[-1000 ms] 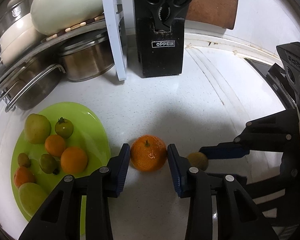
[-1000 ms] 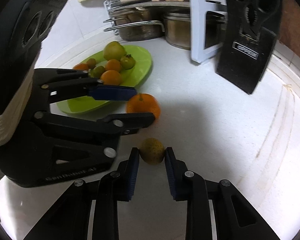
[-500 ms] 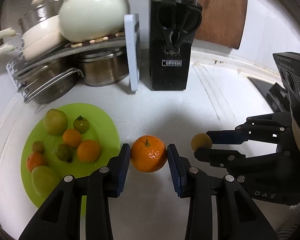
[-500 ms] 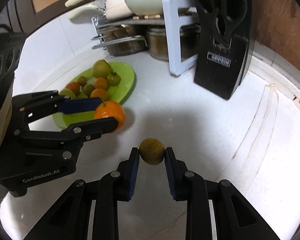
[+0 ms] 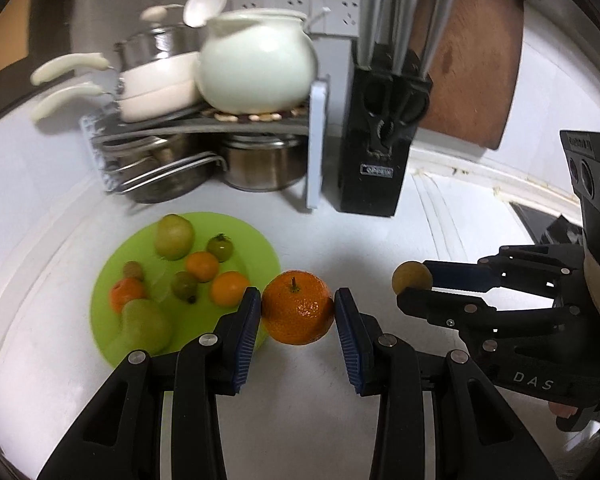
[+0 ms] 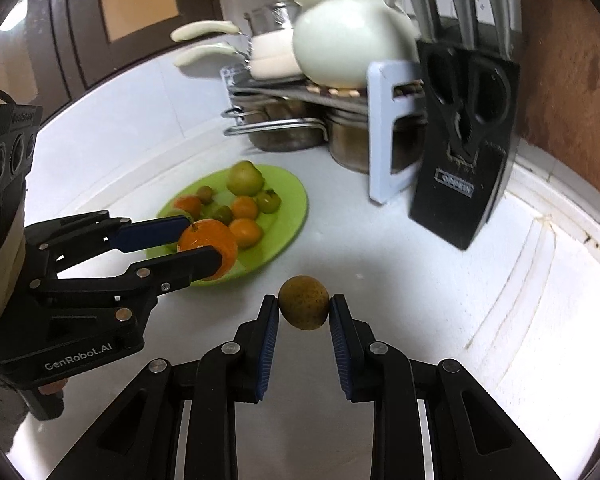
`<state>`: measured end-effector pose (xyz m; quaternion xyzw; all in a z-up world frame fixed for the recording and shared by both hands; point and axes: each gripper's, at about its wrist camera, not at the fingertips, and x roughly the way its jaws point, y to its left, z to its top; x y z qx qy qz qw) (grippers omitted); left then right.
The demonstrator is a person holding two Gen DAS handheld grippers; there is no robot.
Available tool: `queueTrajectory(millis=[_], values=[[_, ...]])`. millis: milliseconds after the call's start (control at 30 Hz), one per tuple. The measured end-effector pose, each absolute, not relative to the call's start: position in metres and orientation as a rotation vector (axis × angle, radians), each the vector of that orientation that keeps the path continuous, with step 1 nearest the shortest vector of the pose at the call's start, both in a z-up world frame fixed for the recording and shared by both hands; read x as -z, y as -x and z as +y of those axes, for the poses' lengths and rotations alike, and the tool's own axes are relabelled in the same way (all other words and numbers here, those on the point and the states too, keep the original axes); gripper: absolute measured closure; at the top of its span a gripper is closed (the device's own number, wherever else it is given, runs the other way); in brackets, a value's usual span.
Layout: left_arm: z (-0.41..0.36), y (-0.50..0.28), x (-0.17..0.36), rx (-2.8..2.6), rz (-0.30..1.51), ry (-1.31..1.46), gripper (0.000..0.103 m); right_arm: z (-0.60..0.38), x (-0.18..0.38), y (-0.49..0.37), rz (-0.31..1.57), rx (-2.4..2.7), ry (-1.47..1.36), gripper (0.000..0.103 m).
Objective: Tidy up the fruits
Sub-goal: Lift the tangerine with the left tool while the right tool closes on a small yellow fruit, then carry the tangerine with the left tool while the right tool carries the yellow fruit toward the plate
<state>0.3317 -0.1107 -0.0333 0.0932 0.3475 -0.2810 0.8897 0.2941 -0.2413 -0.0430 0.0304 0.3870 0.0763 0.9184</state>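
Note:
My left gripper is shut on a stemmed orange mandarin, lifted off the white counter just right of the green plate. Seen from the right wrist, that left gripper holds the mandarin over the plate's near edge. My right gripper is shut on a small brownish-yellow fruit, raised above the counter. From the left wrist view, this right gripper with the small fruit hangs to the right of the mandarin. Several green and orange fruits lie on the plate.
A black knife block stands behind, with a wooden board leaning on the wall. To the left, a dish rack carries steel pots, white pans and a cream teapot. A raised white sill runs along the right.
Both grippers rose off the counter with their fruits still held. The left one drew back and shifted toward the plate, which now sits nearer the mandarin in view.

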Motion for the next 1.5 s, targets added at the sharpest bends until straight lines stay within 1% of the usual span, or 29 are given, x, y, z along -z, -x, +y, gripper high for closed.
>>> queueTrajectory(millis=[333, 600, 633, 667, 700, 833, 933, 1067, 1200, 1300, 1500], values=[[-0.081, -0.306, 0.022, 0.489, 0.699, -0.114, 0.065, -0.227, 0.023, -0.285, 0.736, -0.213, -0.051, 0.075], [-0.055, -0.288, 0.019, 0.405, 0.696, -0.065, 0.066, -0.211, 0.018, -0.282, 0.722, -0.257, -0.029, 0.075], [-0.052, -0.286, 0.018, 0.395, 0.695, -0.060, 0.072, -0.209, 0.017, -0.282, 0.722, -0.262, -0.028, 0.075], [-0.049, -0.285, 0.017, 0.385, 0.692, -0.055, 0.086, -0.208, 0.017, -0.283, 0.721, -0.267, -0.026, 0.075], [-0.047, -0.284, 0.016, 0.375, 0.693, -0.052, 0.086, -0.206, 0.016, -0.283, 0.720, -0.271, -0.022, 0.075], [-0.038, -0.286, 0.017, 0.341, 0.680, -0.053, 0.087, -0.200, 0.015, -0.287, 0.716, -0.291, -0.017, 0.075], [-0.023, -0.298, 0.038, 0.341, 0.709, -0.031, 0.086, -0.191, 0.018, -0.292, 0.732, -0.292, -0.004, 0.075], [0.001, -0.302, 0.074, 0.348, 0.834, 0.139, 0.086, -0.165, 0.030, -0.295, 0.746, -0.305, 0.041, 0.075], [-0.003, -0.284, 0.076, 0.346, 0.813, 0.084, 0.084, -0.153, 0.037, -0.293, 0.772, -0.361, 0.026, 0.075], [-0.001, -0.276, 0.073, 0.356, 0.804, 0.078, 0.079, -0.155, 0.041, -0.292, 0.796, -0.356, 0.010, 0.075], [-0.004, -0.267, 0.074, 0.377, 0.811, 0.071, 0.078, -0.153, 0.050, -0.279, 0.834, -0.363, 0.038, 0.075]])
